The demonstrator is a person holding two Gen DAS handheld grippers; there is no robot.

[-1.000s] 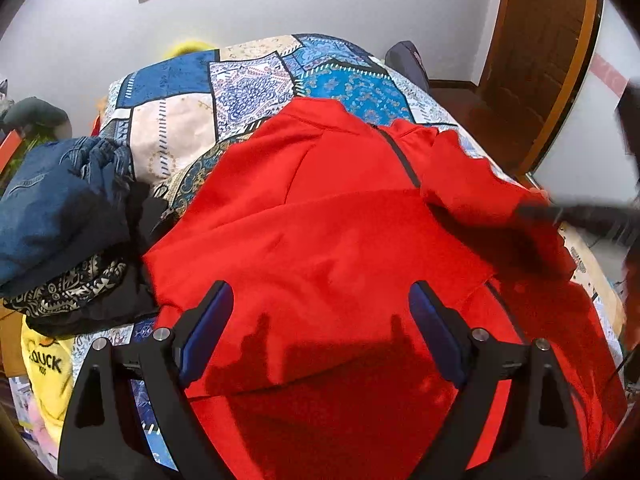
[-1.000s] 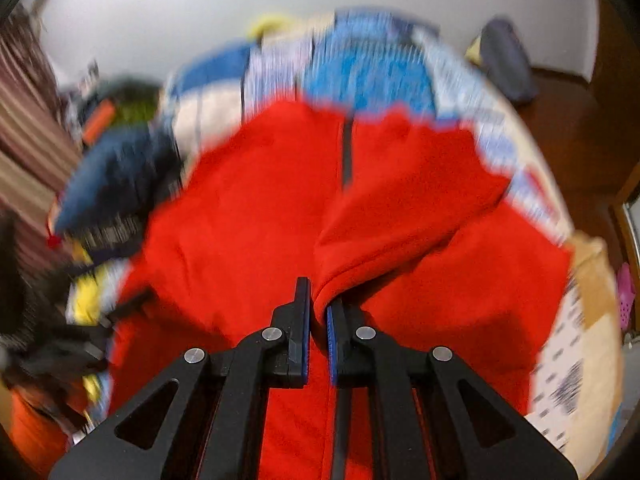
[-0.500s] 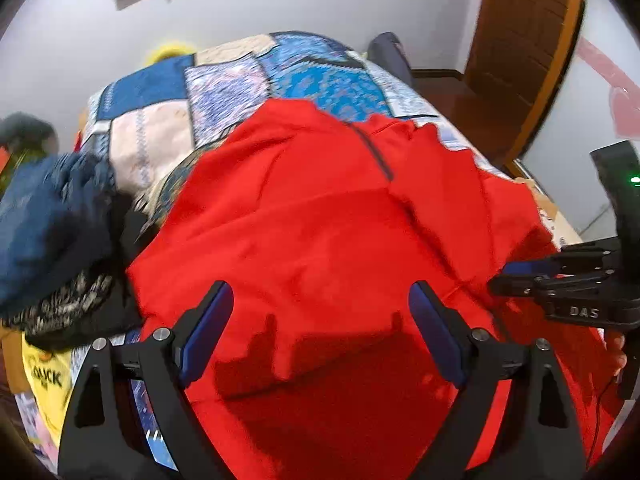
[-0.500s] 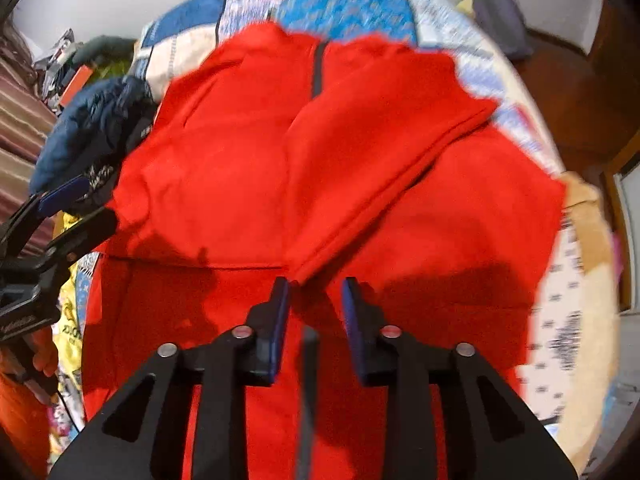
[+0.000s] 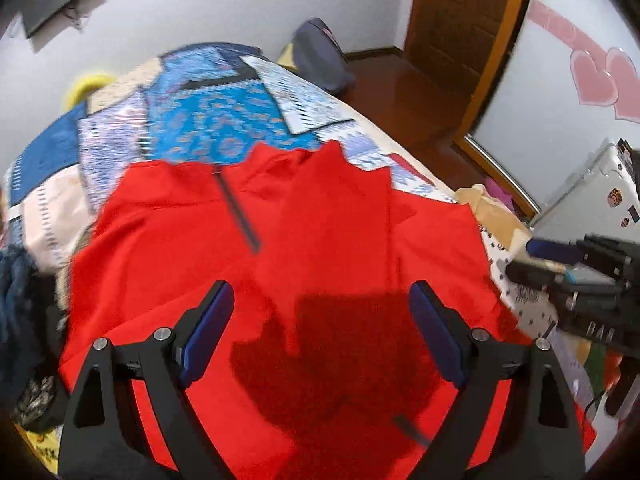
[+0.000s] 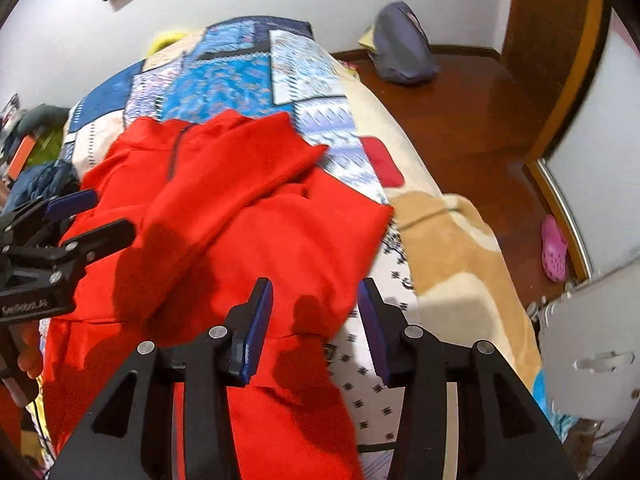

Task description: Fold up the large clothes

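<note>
The large red fleece pullover with a short dark zip at the collar (image 5: 328,248) is lying spread across the bed's blue patchwork quilt (image 5: 216,120), one sleeve (image 6: 224,184) folded in over the chest. It looks soft, light and limp: a pinched edge is likely to drag and sag rather than hold shape, so hems, cuffs and shoulder seams look like the best places to take hold, pinched through both layers.

The left tongs (image 5: 320,336) are hanging wide apart and empty above the pullover's lower body, tilted steeply down, their blue pads clear of the cloth.

The right tongs (image 6: 316,320) have just been opening; nothing is between their pads, and they are released. They are pointing steeply down over the pullover's right edge, where red cloth meets the white patterned sheet (image 6: 372,392).
</note>
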